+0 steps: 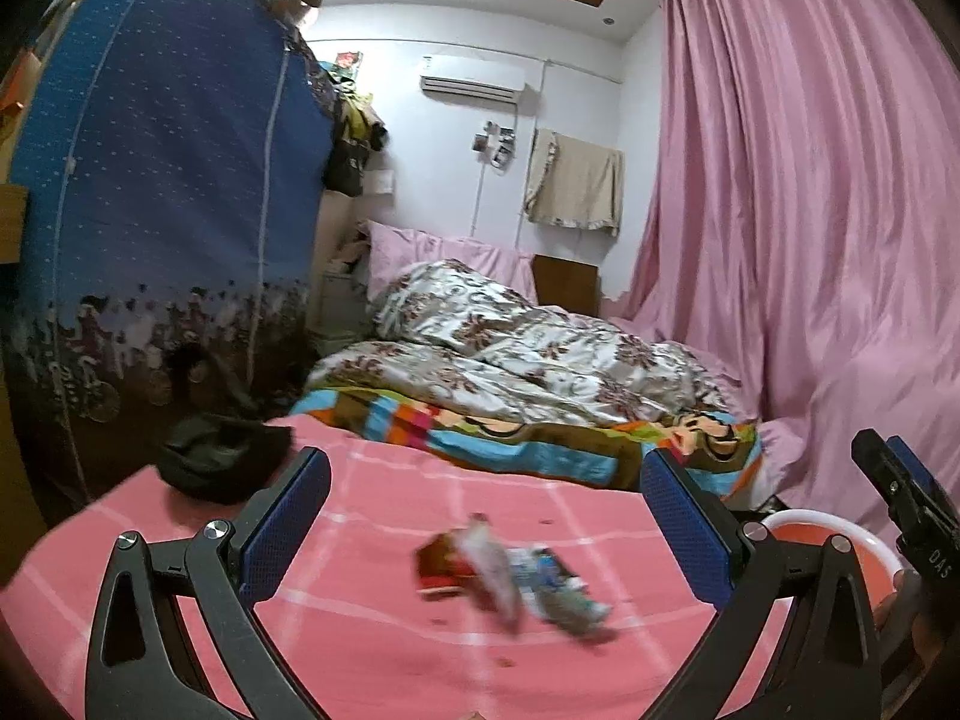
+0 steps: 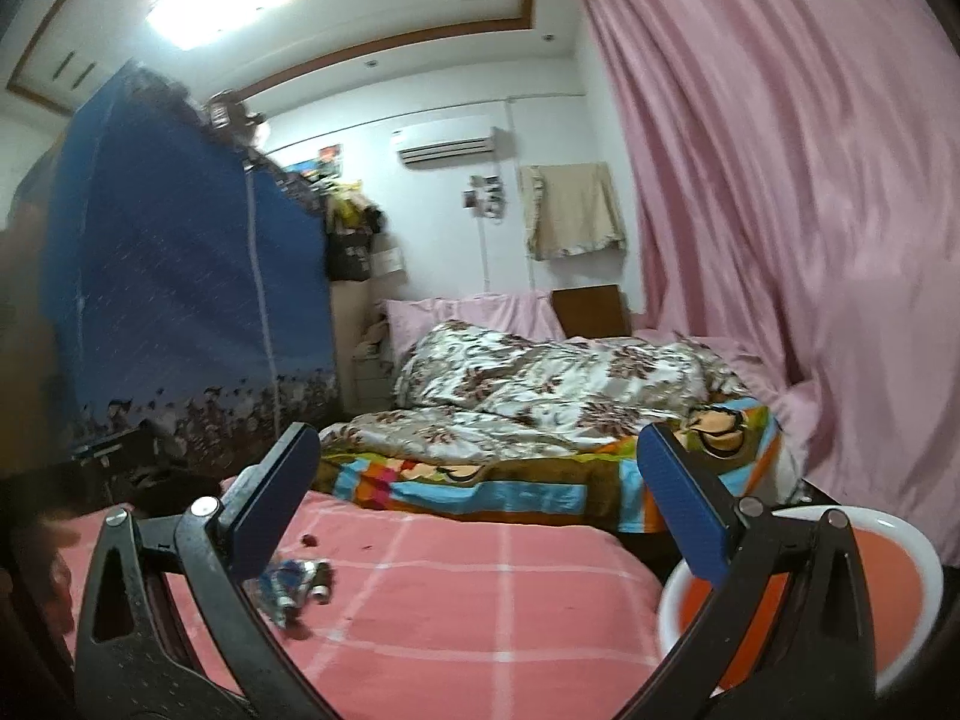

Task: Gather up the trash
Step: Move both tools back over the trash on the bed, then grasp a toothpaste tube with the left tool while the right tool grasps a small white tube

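Left gripper (image 1: pixel 486 516): jaws spread wide, blue pads facing each other, nothing between them; it hangs above the pink checked sheet (image 1: pixel 372 648).
Right gripper (image 2: pixel 474 498): also spread wide and empty, held over the same sheet; its black tip (image 1: pixel 900 492) shows at the right edge of the left camera's view.
Trash: a small heap of crumpled wrappers (image 1: pixel 510 576) lies on the sheet, framed between the left gripper's fingers but beyond their tips, touching neither pad. One piece looks dark red, another silvery with blue print; the blur makes it hard to say how many pieces there are.
Trash from the right side: the same wrappers (image 2: pixel 297 591) show low and left, just beside the right gripper's left finger (image 2: pixel 270 504).
Bin: a round white-rimmed tub (image 2: pixel 912 546) with an orange inside stands off the right edge of the bed, partly hidden behind the right gripper's right finger.
Bedding: a floral quilt (image 1: pixel 528 354) lies bunched farther up the bed, over a bright cartoon blanket (image 1: pixel 540 450), with a pink pillow (image 1: pixel 432 252) at the head.
Dark item: a black bundle of cloth (image 1: pixel 222 462) sits on the sheet's left edge, well apart from the wrappers.
Surroundings: a blue fabric wardrobe (image 1: pixel 168 180) to the left, a pink curtain (image 1: pixel 810 180) to the right.
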Available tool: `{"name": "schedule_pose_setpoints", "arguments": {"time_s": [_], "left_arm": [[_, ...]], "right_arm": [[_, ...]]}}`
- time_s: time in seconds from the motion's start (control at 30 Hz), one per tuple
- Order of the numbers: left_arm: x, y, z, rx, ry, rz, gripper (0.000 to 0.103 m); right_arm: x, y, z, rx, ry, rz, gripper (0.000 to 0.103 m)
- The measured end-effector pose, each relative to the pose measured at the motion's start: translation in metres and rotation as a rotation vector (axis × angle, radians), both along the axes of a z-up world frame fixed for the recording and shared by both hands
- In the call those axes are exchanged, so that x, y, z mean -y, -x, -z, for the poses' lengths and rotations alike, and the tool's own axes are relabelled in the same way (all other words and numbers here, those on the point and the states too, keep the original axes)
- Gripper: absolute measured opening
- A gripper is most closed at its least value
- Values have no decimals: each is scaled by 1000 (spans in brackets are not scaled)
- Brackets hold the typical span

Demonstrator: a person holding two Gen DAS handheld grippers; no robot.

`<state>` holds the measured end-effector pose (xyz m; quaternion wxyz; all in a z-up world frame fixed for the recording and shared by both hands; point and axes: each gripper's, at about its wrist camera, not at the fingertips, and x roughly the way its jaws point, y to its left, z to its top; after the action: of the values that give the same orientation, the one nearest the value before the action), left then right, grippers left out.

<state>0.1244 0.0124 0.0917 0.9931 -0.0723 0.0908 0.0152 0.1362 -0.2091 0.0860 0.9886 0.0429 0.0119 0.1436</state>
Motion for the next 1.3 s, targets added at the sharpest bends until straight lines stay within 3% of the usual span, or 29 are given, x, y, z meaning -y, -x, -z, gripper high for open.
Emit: {"name": "schedule_pose_setpoints", "arguments": {"time_s": [0.23,0.47,0.63,0.73,0.8,1.0,1.3], "left_arm": [[-30,6,15,-34,-28,-20,101],[-35,-15,25,-161,8,43,101],[-21,-34,32,-255,11,93,97],[-12,-46,38,-316,5,134,76],[-8,-54,43,-362,12,162,57],[1,-75,56,-461,62,236,25],[0,-86,65,-533,134,278,3]], "right_arm": [[-38,-19,11,-57,79,-38,103],[-55,-43,26,-185,112,-69,103],[-71,-68,41,-308,154,-128,76],[-79,-76,50,-364,180,-166,66],[-85,-83,57,-400,198,-191,57],[-95,-95,67,-471,231,-239,45],[-113,-110,83,-590,254,-347,32]]}}
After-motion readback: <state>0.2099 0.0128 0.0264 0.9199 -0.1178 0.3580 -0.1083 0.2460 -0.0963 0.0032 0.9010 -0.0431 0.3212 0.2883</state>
